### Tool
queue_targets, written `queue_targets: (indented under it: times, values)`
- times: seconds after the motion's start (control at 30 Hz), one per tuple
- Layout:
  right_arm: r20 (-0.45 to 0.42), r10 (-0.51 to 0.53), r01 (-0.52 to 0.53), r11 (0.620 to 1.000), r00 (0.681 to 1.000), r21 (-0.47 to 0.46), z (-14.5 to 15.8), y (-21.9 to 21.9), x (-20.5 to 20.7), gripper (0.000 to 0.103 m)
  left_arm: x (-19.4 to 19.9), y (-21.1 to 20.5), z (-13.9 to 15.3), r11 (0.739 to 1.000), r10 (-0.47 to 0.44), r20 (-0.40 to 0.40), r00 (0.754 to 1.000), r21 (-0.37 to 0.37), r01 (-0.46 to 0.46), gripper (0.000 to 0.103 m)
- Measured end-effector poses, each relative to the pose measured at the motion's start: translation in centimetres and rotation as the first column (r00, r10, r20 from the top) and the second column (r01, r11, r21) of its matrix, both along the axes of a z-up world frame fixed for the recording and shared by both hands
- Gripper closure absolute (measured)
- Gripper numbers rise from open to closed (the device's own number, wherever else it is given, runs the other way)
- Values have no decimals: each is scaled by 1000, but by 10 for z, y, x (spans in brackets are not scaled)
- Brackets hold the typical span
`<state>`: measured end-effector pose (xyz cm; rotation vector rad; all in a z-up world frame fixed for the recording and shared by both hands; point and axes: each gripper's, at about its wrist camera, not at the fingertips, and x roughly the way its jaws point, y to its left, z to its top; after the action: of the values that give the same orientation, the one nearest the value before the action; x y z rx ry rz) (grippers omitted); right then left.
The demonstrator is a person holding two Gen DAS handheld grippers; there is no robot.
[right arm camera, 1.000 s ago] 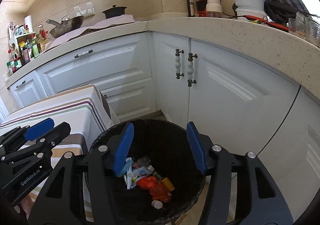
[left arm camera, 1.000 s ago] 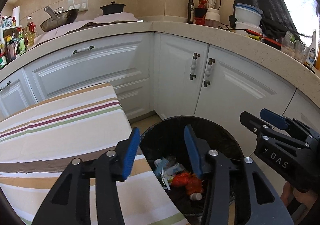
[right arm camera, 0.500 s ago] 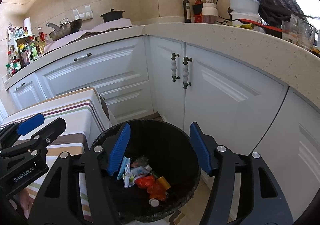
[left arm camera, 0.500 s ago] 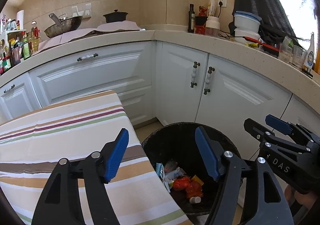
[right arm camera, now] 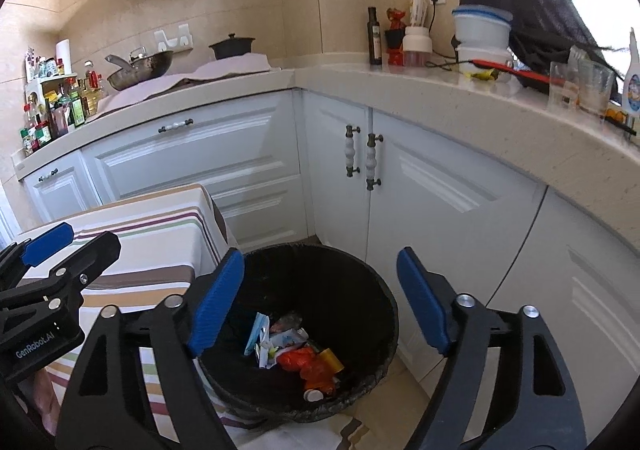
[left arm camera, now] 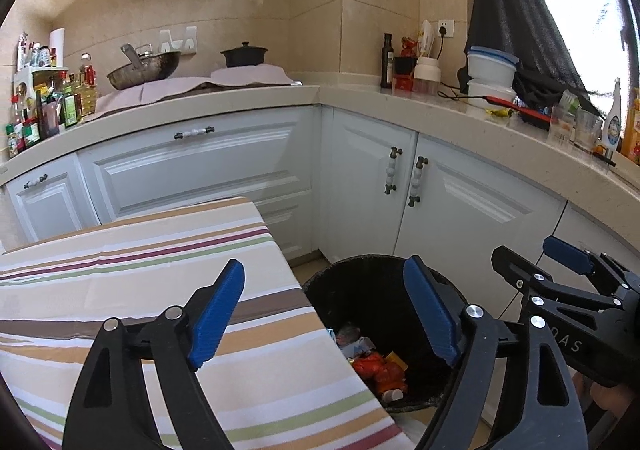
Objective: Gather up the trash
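A black trash bin stands on the floor beside the striped table. Wrappers and an orange-red piece of trash lie at its bottom, also seen as trash in the left wrist view. My left gripper hangs above the table corner and the bin rim, jaws opening, nothing between them. My right gripper hovers over the bin mouth, jaws opening as well, empty. Each gripper shows in the other's view: the right gripper at the right edge, the left gripper at the left edge.
White cabinet doors stand right behind the bin. The L-shaped counter carries a wok, a black pot, bottles, stacked containers and glasses. A spice rack sits far left.
Both grippers have risen and drawn back from the bin while their jaws spread wider. The bin looks lower and farther off, and more of the wall and range hood shows.
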<state>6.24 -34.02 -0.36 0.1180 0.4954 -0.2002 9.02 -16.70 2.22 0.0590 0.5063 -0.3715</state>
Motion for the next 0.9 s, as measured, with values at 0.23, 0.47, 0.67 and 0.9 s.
queue_targets:
  times: [0.23, 0.47, 0.67, 0.9]
  values:
    - [37, -6, 7, 999, 999, -33, 15, 12, -22, 16, -22, 9, 10, 1000, -1, 26, 1000, -10, 1, 20]
    - [68, -9, 14, 998, 998, -64, 26, 22, -42, 12, -40, 19, 19, 1000, 9, 56, 998, -27, -8, 19]
    - [87, -4, 11, 997, 996, -81, 34, 29, -55, 12, -51, 28, 22, 999, 20, 70, 997, -43, -17, 19]
    - [106, -9, 19, 996, 994, -90, 39, 34, -65, 12, -57, 35, 25, 998, 35, 81, 996, -50, -31, 19]
